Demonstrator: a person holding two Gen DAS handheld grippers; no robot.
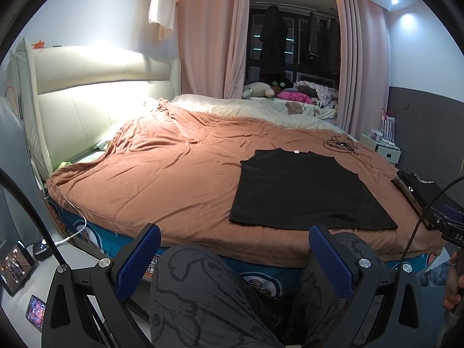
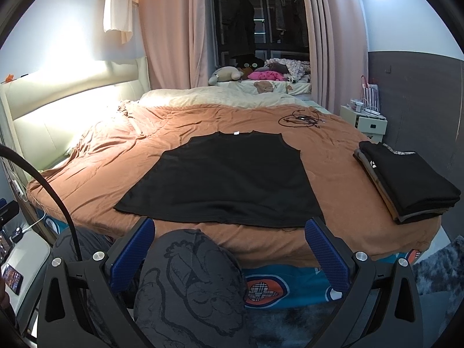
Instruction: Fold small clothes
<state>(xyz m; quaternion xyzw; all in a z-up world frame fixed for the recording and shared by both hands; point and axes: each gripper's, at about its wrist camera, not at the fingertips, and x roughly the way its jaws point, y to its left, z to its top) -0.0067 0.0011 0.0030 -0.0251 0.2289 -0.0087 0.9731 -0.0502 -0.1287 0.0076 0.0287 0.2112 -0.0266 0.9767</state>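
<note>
A black sleeveless top (image 1: 307, 191) lies spread flat on the brown quilt (image 1: 174, 174), hem toward me, white neck label at the far end. It also shows in the right wrist view (image 2: 226, 179). My left gripper (image 1: 235, 249) is open and empty, held back over my knees short of the bed edge. My right gripper (image 2: 229, 240) is open and empty, just in front of the top's hem. A stack of folded dark clothes (image 2: 411, 182) sits at the bed's right edge; it also shows in the left wrist view (image 1: 417, 185).
A tangle of black cable (image 2: 301, 120) lies on the quilt beyond the top. A white bedside cabinet (image 2: 365, 121) stands at right. Plush toys and clothes (image 2: 261, 72) pile up by the curtains. A side table with a phone (image 1: 36, 316) and a tablet is at left.
</note>
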